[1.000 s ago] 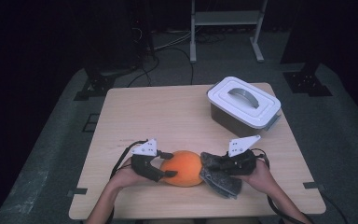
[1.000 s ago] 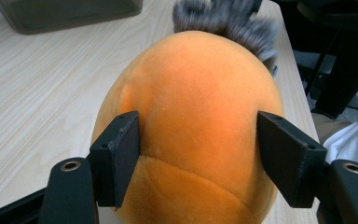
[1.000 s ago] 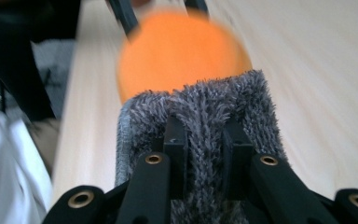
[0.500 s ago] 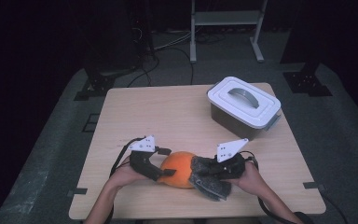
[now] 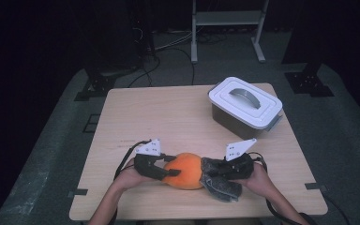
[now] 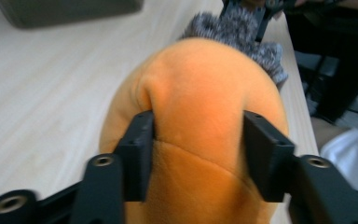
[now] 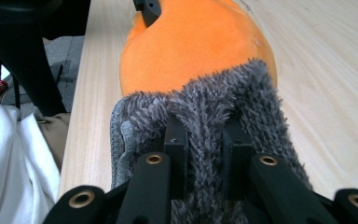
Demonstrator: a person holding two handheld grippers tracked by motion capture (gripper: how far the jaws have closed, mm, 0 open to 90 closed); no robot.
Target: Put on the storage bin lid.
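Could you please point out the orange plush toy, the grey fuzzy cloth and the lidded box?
orange plush toy (image 5: 183, 169), high view, its rounded top.
grey fuzzy cloth (image 7: 205, 100), right gripper view, its upper edge.
lidded box (image 5: 244, 101), high view, its white lid.

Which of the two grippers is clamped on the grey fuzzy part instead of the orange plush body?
The right gripper: it pinches the grey fuzzy part, while the left gripper squeezes the orange plush body.

High view: table (image 5: 178, 117) lit evenly from overhead, surroundings near black, soft grain. Gripper views bright; jaws blurred up close, grey box (image 6: 70, 11) out of focus at the top edge.
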